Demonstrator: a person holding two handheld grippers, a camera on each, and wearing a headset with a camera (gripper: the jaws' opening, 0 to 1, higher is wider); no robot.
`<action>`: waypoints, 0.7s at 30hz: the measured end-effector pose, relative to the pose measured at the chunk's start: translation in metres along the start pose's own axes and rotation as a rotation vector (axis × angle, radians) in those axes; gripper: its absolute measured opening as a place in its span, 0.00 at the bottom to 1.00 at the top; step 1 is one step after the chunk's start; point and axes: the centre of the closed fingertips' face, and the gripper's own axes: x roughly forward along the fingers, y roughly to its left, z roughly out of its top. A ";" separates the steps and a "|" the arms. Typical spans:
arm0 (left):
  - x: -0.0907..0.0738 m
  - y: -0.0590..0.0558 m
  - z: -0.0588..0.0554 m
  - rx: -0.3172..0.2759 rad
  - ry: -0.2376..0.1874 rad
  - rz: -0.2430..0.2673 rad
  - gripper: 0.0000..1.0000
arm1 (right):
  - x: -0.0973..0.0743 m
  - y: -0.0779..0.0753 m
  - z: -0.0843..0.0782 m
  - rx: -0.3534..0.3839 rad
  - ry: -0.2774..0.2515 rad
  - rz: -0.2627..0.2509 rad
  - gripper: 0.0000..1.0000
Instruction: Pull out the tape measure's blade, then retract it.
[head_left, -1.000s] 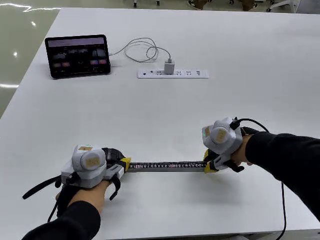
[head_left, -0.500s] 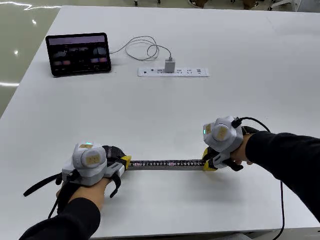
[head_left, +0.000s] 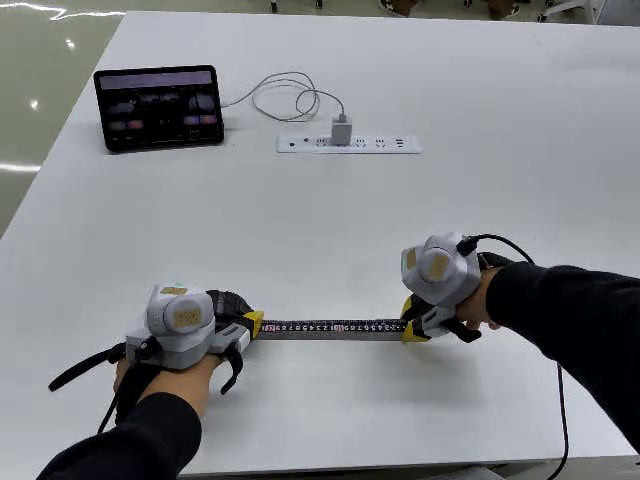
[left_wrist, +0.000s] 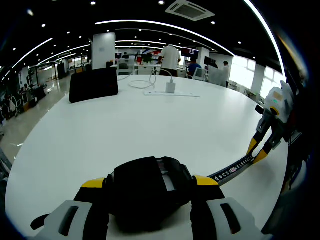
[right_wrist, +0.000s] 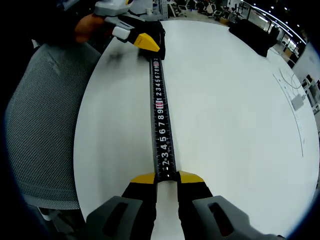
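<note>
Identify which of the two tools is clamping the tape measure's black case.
The left tool: its jaws are shut around the black case, whereas the right tool pinches only the tip of the drawn-out blade.

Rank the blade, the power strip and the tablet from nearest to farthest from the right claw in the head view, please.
1. Blade: pinched in the right claw, running left.
2. Power strip: farther ahead, slightly left.
3. Tablet: farthest, ahead and far left.
</note>
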 end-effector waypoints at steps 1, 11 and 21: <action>0.000 0.000 0.000 0.000 0.000 0.000 0.62 | 0.000 0.000 0.000 0.002 -0.001 0.000 0.11; 0.000 -0.001 0.000 -0.005 0.003 -0.001 0.62 | 0.002 0.000 0.005 0.003 -0.008 -0.002 0.11; 0.000 -0.001 -0.001 -0.006 0.004 -0.001 0.62 | 0.004 0.000 0.008 -0.003 -0.007 -0.004 0.11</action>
